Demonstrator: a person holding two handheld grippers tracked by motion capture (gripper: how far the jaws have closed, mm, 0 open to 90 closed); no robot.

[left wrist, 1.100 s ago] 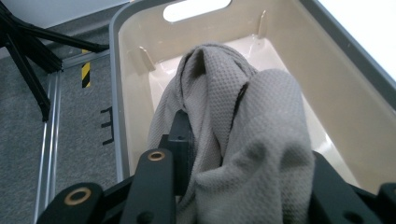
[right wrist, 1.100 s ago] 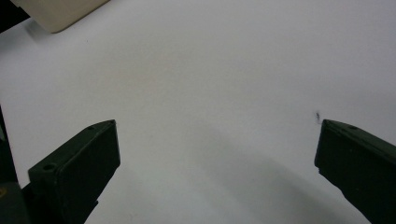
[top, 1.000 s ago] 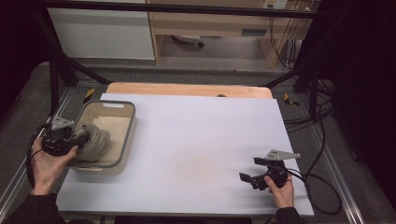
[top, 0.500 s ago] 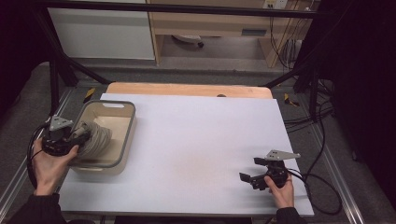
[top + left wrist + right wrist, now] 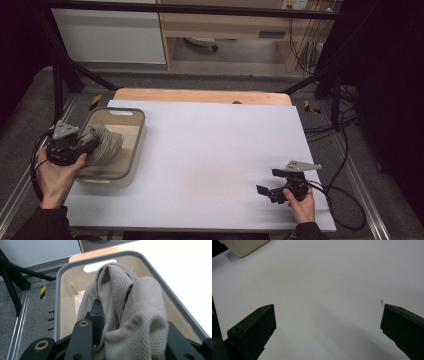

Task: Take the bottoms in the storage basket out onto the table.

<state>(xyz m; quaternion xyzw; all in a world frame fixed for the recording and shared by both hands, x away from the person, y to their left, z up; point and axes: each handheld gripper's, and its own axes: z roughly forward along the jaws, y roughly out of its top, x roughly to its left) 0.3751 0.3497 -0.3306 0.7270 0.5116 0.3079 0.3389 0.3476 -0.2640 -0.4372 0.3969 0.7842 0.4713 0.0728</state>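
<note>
A grey textured cloth (image 5: 106,144) hangs bunched over a beige bin with a grey rim (image 5: 140,131) at the table's left edge. My left gripper (image 5: 94,142) is shut on that cloth and holds it above the bin's inside. In the left gripper view the cloth (image 5: 130,302) drapes over both jaws, hiding the right one, while one black finger (image 5: 96,312) shows beside the fold, with the bin rim (image 5: 59,290) behind. My right gripper (image 5: 269,181) rests low over the white tabletop at the front right, open, with bare table between its jaws (image 5: 328,327).
The white table surface (image 5: 215,150) spans the middle, with a wooden strip (image 5: 200,95) along its far edge. Black frame legs and cables stand on the floor at both sides. A corner of the bin (image 5: 244,247) shows far off in the right gripper view.
</note>
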